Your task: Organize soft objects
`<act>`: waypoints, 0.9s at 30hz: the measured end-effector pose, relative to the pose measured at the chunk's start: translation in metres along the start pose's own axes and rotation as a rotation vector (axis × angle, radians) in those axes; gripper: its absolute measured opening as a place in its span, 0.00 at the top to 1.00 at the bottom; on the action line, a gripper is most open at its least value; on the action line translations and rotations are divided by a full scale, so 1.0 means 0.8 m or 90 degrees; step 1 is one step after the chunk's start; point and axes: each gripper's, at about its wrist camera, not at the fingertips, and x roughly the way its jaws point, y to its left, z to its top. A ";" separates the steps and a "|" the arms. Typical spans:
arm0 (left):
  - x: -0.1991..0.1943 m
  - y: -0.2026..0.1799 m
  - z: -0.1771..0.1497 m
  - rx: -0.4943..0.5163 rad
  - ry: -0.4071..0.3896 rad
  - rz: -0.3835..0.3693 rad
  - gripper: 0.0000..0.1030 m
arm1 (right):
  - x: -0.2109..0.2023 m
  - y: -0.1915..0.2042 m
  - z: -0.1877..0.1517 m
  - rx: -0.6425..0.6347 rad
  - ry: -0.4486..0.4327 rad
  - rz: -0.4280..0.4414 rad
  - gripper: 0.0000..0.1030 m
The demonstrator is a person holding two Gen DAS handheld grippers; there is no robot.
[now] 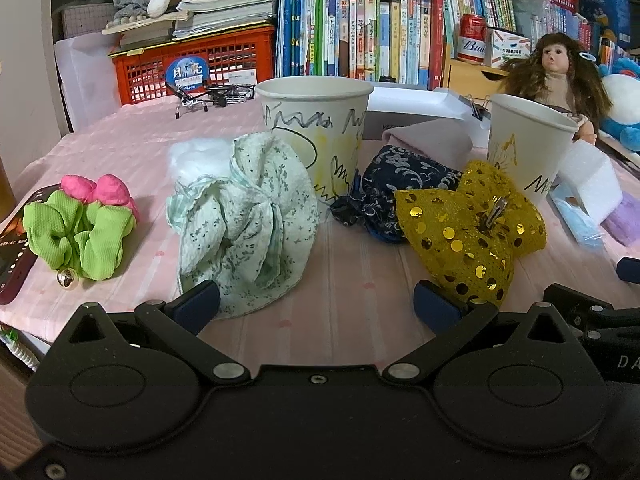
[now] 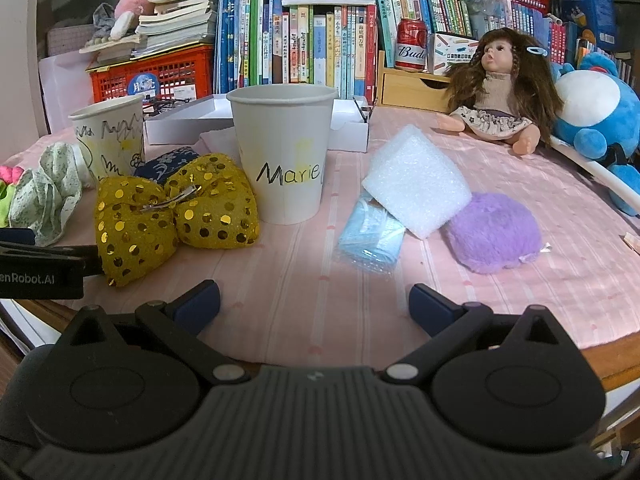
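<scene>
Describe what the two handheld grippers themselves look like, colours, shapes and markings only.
The left gripper has a smooth black body with two round hubs, angled black linkage arms with silver pivot pins, and dark blue fingers. The right gripper has the same build, but its centre housing is ribbed grey-black. White lettering ending "enRobot.AI" shows on the left gripper's side in the right wrist view. No hands, sleeves or cables are visible.

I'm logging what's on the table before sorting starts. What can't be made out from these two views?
- Insides of both paper cups: both views look from below the rims.
- Navy floral pouch: right wrist view, mostly behind the gold sequin bow.
- Green scrunchie: right wrist view, cut by the left edge.
- Purple plush pad: left wrist view, cut by the right edge.
</scene>
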 end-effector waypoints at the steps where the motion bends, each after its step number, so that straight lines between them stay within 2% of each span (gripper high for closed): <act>1: 0.000 0.000 -0.001 0.000 -0.002 -0.001 0.00 | 0.000 0.001 -0.001 0.001 -0.003 -0.002 0.00; 6: -0.003 0.001 -0.002 -0.001 -0.004 -0.005 0.00 | -0.003 0.004 -0.009 0.007 -0.029 -0.014 0.00; 12: -0.018 0.011 0.002 -0.021 -0.016 -0.030 0.01 | -0.006 -0.006 -0.008 0.014 -0.037 0.015 0.00; 20: -0.053 0.032 0.021 -0.047 -0.073 -0.034 0.05 | -0.024 -0.018 -0.001 0.053 -0.082 0.094 0.01; 24: -0.064 0.044 0.029 -0.068 -0.100 -0.021 0.06 | -0.029 -0.006 0.003 0.017 -0.094 0.143 0.01; 27: -0.058 0.053 0.036 -0.088 -0.096 -0.012 0.08 | -0.029 0.012 0.004 -0.023 -0.099 0.165 0.01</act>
